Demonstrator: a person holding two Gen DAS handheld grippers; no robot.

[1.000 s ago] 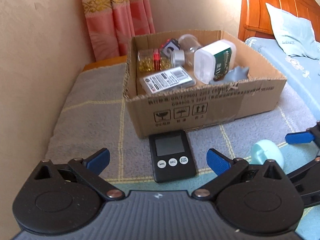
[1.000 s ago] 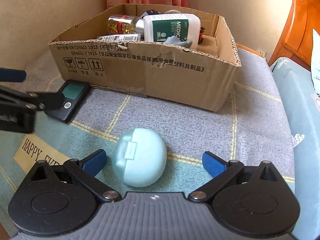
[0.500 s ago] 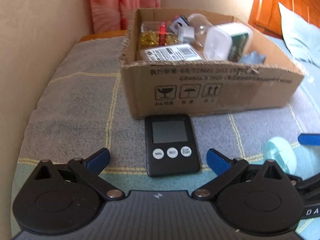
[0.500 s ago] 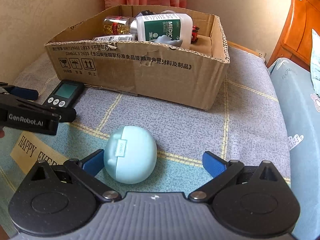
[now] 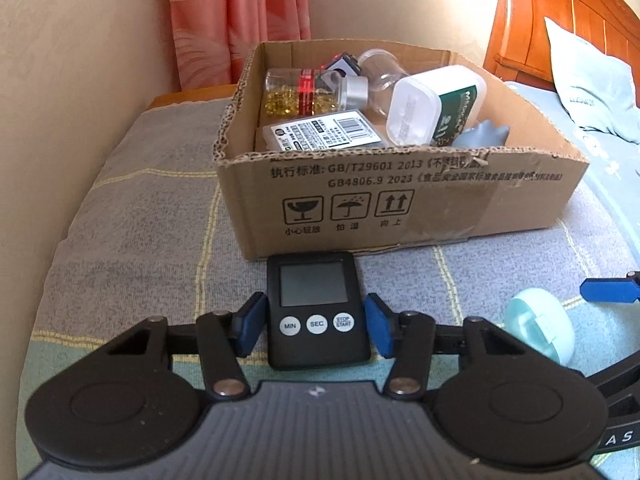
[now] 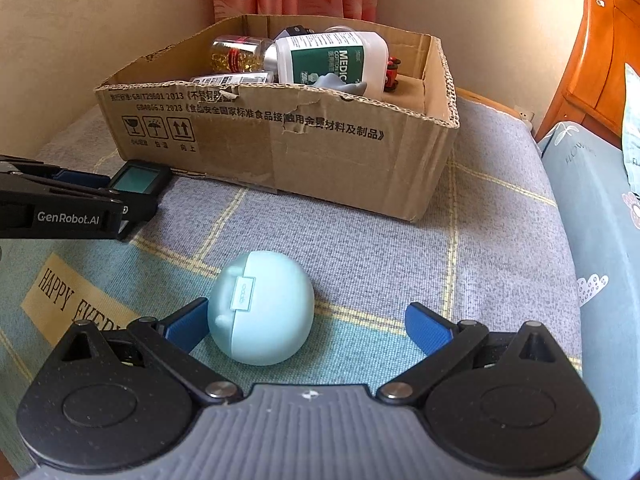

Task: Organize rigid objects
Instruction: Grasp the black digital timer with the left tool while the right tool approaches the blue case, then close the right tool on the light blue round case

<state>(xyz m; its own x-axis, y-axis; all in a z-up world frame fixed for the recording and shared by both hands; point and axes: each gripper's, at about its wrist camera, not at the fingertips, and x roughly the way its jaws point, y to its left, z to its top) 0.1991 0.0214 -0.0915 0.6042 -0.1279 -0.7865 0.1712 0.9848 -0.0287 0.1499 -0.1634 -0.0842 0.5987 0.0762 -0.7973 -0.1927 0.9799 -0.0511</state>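
A black digital timer (image 5: pixel 314 284) lies flat on the blanket, just in front of an open cardboard box (image 5: pixel 400 200). My left gripper (image 5: pixel 315 326) is closing, and its blue pads sit against the timer's two long sides. From the right wrist view the same timer (image 6: pixel 140 178) shows at the tip of that gripper. A round mint-green case (image 6: pixel 260 308) rests on the blanket between the fingers of my right gripper (image 6: pixel 306 326). That gripper is open; its left pad is near the case and its right pad is well clear.
The box (image 6: pixel 280 148) holds a capsule bottle (image 5: pixel 296 96), a white green-labelled bottle (image 5: pixel 432 108), a flat barcoded pack (image 5: pixel 324 132) and other small items. A wall runs along the left, with a pink curtain (image 5: pixel 240 20) behind. A wooden headboard (image 5: pixel 560 20) and pillow stand right.
The left gripper's jaws have come together from wide open onto the timer's sides. In the right wrist view, the mint case has shifted slightly left toward the left pad.
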